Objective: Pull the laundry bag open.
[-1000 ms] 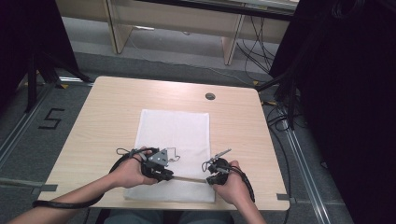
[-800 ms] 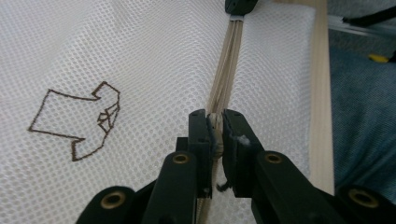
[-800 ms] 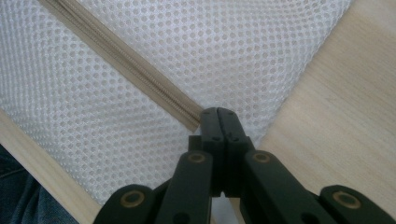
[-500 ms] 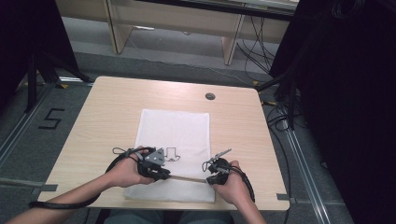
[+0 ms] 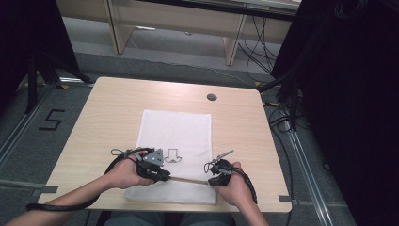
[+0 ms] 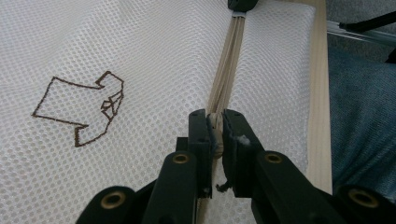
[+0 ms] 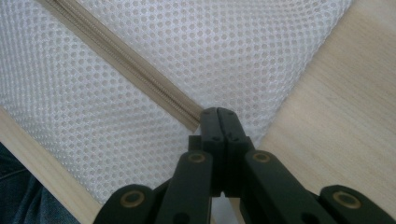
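A white mesh bag lies flat on the wooden table, with a small brown line drawing on it. A beige zipper runs across its near end. My left gripper is shut on the zipper's pull, the zipper stretching straight away from its jaws. Beside it the brown drawing shows on the mesh. My right gripper is shut on the bag's edge at the zipper's right end; its own view has the right gripper pinching the mesh where the zipper stops.
A round cable hole sits near the table's far edge. The bag's near edge lies close to the table's front edge. Bare wood flanks the bag. Floor cables run right of the table.
My left gripper has slid a little to the left along the zipper line. The right gripper has stayed put.
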`<state>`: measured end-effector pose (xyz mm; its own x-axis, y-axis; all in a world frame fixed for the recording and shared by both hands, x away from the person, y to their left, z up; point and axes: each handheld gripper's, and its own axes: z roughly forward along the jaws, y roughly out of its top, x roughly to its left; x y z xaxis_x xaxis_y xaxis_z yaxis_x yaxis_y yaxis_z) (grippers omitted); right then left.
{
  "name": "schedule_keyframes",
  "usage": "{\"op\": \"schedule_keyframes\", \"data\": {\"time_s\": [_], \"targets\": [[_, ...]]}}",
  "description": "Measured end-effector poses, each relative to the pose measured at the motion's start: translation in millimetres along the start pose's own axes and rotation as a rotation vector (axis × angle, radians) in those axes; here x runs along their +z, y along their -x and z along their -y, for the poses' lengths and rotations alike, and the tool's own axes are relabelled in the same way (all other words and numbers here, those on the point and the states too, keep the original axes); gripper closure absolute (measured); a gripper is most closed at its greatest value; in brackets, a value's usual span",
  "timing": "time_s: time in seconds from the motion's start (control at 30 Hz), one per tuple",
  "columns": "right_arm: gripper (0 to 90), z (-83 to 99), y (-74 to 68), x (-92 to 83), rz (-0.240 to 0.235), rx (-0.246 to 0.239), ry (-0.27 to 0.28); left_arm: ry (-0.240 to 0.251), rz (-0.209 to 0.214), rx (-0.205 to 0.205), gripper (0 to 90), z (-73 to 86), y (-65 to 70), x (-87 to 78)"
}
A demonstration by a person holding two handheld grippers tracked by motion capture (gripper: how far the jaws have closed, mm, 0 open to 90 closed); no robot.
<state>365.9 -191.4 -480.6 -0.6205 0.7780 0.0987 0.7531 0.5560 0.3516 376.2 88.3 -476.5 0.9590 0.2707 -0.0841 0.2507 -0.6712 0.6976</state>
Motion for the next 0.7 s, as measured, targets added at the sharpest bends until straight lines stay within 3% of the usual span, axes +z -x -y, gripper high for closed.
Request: {"op": "schedule_keyframes", "data": {"time_s": [0.17,0.3,0.4,0.47,0.53,0.6,0.7], "targets": [[90.0,-0.1,0.4,0.2,0.001,-0.007,0.001,-0.008,-0.01,0.016,82.0,1.3,-1.6,-1.1],[90.0,-1.2,1.8,0.6,-0.006,-0.034,0.004,-0.007,-0.01,0.006,82.0,3.0,-1.8,-2.2],[90.0,-0.6,0.8,0.2,-0.002,-0.018,0.006,-0.031,-0.026,0.021,82.0,4.9,-4.0,-5.4],[90.0,-0.7,0.6,0.3,-0.002,-0.015,0.005,-0.026,-0.033,0.007,82.0,7.8,-6.0,-9.3],[90.0,-1.1,1.0,0.4,-0.004,-0.025,0.003,0.009,-0.02,-0.03,82.0,9.6,-5.0,-11.2],[90.0,-1.2,0.6,0.6,0.001,-0.017,0.001,-0.023,-0.039,0.015,82.0,9.2,-4.1,-11.2],[90.0,-1.2,0.3,0.5,0.004,-0.024,0.003,-0.018,-0.033,0.011,82.0,9.8,-5.9,-11.2]]}}
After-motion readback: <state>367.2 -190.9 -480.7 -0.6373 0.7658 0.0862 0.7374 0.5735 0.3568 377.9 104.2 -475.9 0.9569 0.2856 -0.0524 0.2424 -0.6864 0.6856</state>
